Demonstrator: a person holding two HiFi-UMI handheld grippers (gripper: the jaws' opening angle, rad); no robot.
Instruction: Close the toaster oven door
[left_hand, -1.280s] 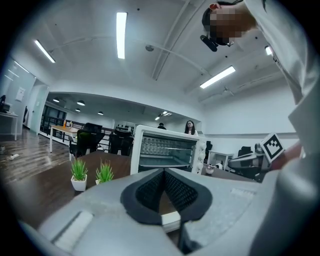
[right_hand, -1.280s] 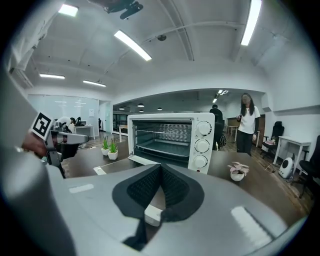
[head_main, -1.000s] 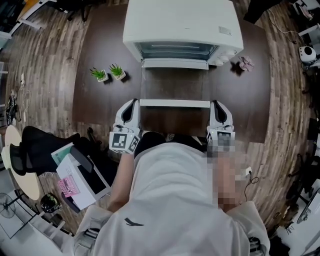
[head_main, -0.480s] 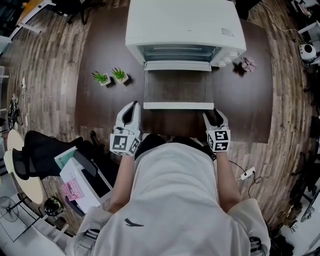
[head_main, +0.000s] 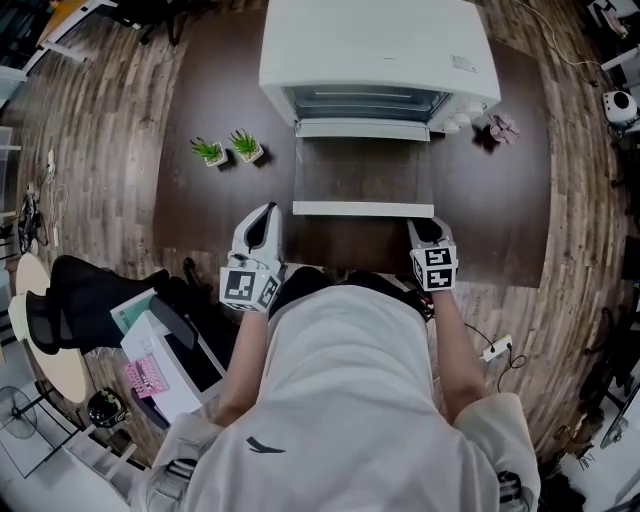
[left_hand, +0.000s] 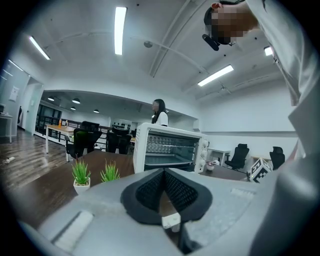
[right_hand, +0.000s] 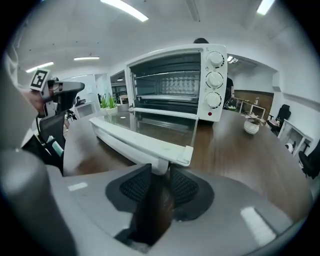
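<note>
A white toaster oven (head_main: 380, 50) stands at the table's far side. Its glass door (head_main: 362, 170) lies open and flat, with the white handle bar (head_main: 362, 209) toward me. My right gripper (head_main: 428, 228) is at the handle's right end. In the right gripper view the handle (right_hand: 135, 140) ends between the tips of that gripper (right_hand: 159, 169); the jaws are closing, with a gap still showing. My left gripper (head_main: 264, 222) hovers just off the handle's left end, touching nothing. In its own view the left gripper (left_hand: 163, 171) is shut and empty, facing the oven (left_hand: 170, 150).
Two small potted plants (head_main: 208, 151) (head_main: 245, 146) stand left of the oven, and a small pink thing (head_main: 497, 127) lies to its right. A black chair (head_main: 90, 300) and boxes (head_main: 165, 355) sit on the floor at left. A person (left_hand: 159, 111) stands far behind the oven.
My right gripper has edged forward and a little left to the handle's right end. The left gripper has stayed where it was, and the door still lies flat.
</note>
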